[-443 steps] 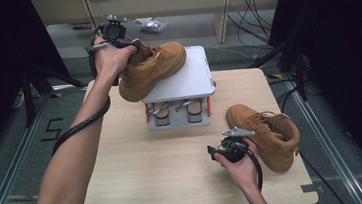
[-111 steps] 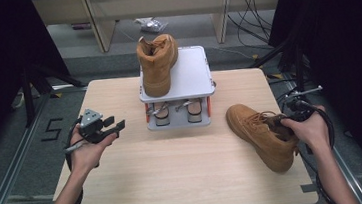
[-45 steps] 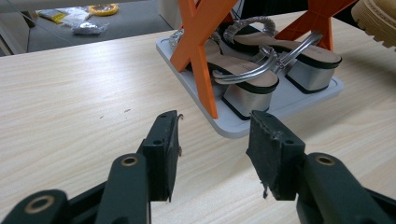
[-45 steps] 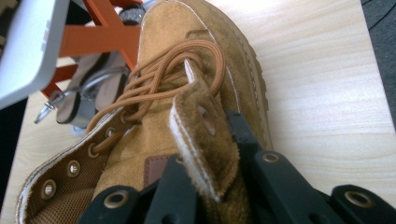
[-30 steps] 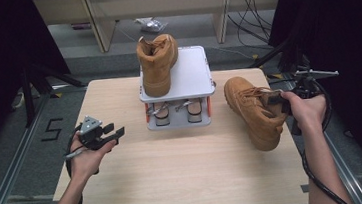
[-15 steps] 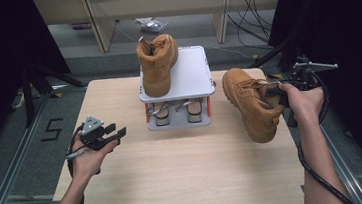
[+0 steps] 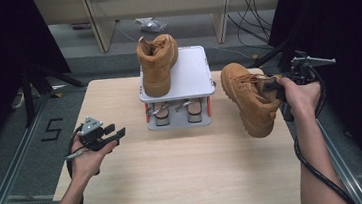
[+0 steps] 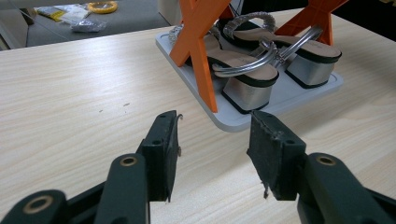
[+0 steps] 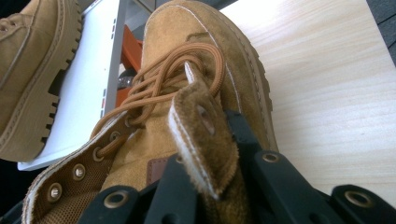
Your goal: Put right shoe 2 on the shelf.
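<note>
A tan boot (image 7: 157, 64) stands on the top shelf of a small white rack (image 7: 192, 71) at the table's far middle. A pair of silver heeled sandals (image 7: 175, 111) (image 8: 254, 60) sits on the rack's lower shelf between orange legs. My right gripper (image 7: 274, 85) is shut on the tongue (image 9: 198, 135) of a second tan boot (image 7: 248, 97) (image 9: 187, 93), held in the air to the right of the rack with its toe pointing away. My left gripper (image 7: 114, 134) (image 8: 212, 154) hovers open and empty over the table's left side, aimed at the rack.
The wooden table (image 7: 186, 182) has bare surface in front of the rack and on the left. Behind it stand shelving legs and cables on the floor (image 7: 255, 4). Dark curtains flank both sides.
My right gripper has lifted the second boot off the table's right side and carried it up and toward the rack. The left gripper has stayed nearly still.
</note>
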Available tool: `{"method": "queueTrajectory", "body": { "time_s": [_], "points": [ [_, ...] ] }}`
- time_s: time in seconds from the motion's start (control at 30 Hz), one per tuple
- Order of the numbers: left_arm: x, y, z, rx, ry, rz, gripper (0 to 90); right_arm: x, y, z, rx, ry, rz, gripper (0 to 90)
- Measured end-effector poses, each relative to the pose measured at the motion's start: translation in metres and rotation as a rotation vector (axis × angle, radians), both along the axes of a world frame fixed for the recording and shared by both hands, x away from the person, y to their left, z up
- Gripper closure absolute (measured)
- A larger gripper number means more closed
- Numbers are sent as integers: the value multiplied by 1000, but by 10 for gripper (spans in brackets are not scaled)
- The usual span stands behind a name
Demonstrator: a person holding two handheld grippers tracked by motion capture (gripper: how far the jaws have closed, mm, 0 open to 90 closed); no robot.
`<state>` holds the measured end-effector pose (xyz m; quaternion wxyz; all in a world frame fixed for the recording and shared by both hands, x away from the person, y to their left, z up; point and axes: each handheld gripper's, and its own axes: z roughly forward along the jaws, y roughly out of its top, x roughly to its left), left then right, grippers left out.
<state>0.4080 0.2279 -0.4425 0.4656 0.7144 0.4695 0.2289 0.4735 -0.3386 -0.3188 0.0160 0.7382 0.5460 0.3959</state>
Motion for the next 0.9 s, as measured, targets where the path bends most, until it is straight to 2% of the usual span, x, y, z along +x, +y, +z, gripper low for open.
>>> {"method": "queueTrajectory", "body": {
  "time_s": [0.07, 0.47, 0.53, 0.57, 0.6, 0.63, 0.7, 0.73, 0.77, 0.83, 0.87, 0.9],
  "points": [
    [0, 0, 0, 4, 1, 3, 520, 1, -1, 2, 2, 14, 1, 846],
    [-1, -1, -3, -4, 6, 3, 519, 9, 4, 10, 4, 1, -15, 846],
    [-1, 0, -3, 0, 4, 1, 519, 10, 4, 11, 37, -26, -5, 846],
    [-1, 0, -3, 0, 4, 3, 519, 10, 5, 11, 30, -29, -10, 846],
    [-1, 0, -3, 0, 3, 4, 518, 11, 5, 12, 48, -37, -4, 845],
    [-1, 0, -3, 0, 3, 5, 518, 11, 7, 14, 6, -11, -18, 845],
    [-1, 1, -4, -2, 1, 7, 518, 13, 8, 15, 6, -17, -20, 845],
    [-2, 1, -4, -3, 3, 9, 518, 13, 8, 15, 36, -41, -6, 846],
    [-2, 1, -4, -4, 4, 10, 518, 14, 9, 17, 5, -17, -19, 845],
    [-2, 1, -4, -3, 5, 10, 518, 15, 10, 17, 43, -48, -4, 846],
    [-2, 1, -5, -2, 5, 10, 518, 16, 11, 19, 6, -21, -20, 846],
    [-2, 1, -5, -4, 6, 7, 518, 17, 12, 19, 7, -22, -18, 846]
  ]
}}
